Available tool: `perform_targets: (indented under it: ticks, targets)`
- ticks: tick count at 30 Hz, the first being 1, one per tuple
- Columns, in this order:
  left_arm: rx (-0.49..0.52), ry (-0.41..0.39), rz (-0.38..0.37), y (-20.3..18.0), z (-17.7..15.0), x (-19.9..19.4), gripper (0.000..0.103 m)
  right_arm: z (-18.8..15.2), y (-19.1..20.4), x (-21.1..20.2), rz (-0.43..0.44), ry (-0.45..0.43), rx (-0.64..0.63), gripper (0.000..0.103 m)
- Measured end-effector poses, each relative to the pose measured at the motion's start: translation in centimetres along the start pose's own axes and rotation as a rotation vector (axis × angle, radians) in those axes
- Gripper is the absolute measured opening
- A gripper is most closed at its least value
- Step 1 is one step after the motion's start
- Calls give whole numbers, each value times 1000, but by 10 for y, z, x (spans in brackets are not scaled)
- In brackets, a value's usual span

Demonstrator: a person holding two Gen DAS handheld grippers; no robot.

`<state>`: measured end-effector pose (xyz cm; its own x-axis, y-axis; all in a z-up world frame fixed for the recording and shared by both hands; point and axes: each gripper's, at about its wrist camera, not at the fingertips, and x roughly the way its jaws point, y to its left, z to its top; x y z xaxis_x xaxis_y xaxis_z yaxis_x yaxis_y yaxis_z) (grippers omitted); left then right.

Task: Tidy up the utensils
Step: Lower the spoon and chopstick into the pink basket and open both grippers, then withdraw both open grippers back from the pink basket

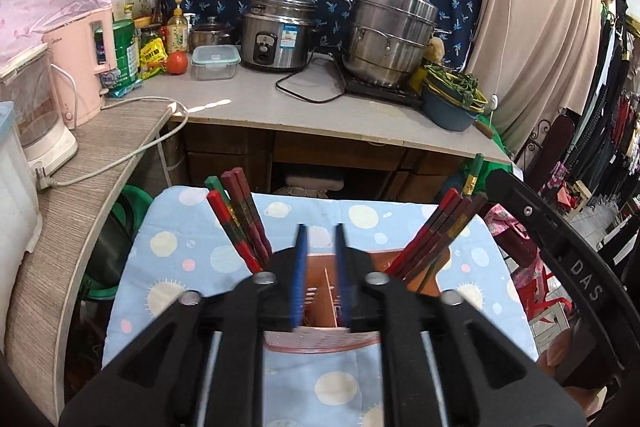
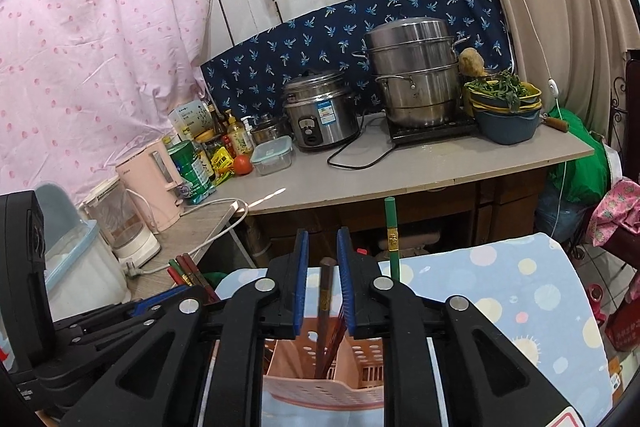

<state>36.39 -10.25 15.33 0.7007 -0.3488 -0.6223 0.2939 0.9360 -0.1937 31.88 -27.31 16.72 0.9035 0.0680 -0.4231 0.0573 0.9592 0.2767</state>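
A pink perforated utensil holder (image 1: 320, 307) stands on a blue dotted cloth (image 1: 180, 259). One bunch of red and brown chopsticks (image 1: 240, 223) leans out of its left side, another bunch (image 1: 436, 239) out of its right. My left gripper (image 1: 320, 251) hovers open and empty over the holder's middle divider. In the right wrist view the holder (image 2: 320, 367) is below my right gripper (image 2: 322, 259), which is open, with a brown chopstick (image 2: 325, 291) standing between the fingers, untouched. A green chopstick (image 2: 392, 239) stands just right of it.
Behind the cloth-covered table runs a counter (image 1: 320, 107) with a rice cooker (image 1: 276, 31), a steel steamer pot (image 1: 388, 35), a blue bowl of greens (image 1: 452, 99), a tomato, a container and bottles. A pink kettle (image 1: 80, 67) and blender stand left. Clothes hang right.
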Motion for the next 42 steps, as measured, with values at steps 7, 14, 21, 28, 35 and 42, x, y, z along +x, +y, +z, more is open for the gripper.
perform_targets:
  ticks: [7, 14, 21, 28, 35, 42]
  targets:
    - [11, -13, 38, -5, -2, -14, 38, -1, -1, -18, 6, -7, 3, 26]
    - [48, -40, 92, -17, -10, -39, 51, -9, 5, -45, 4, -8, -27, 32]
    - [79, -37, 131, -27, -24, -59, 51, -23, 9, -70, -1, 11, -40, 33]
    - [115, -61, 173, -36, -44, -85, 63, -44, 9, -95, -31, 53, -31, 47]
    - [133, -48, 192, -41, -66, -102, 64, -71, 10, -115, -89, 114, -59, 47]
    - [138, -34, 203, -41, -91, -113, 66, -90, 18, -132, -139, 143, -125, 50]
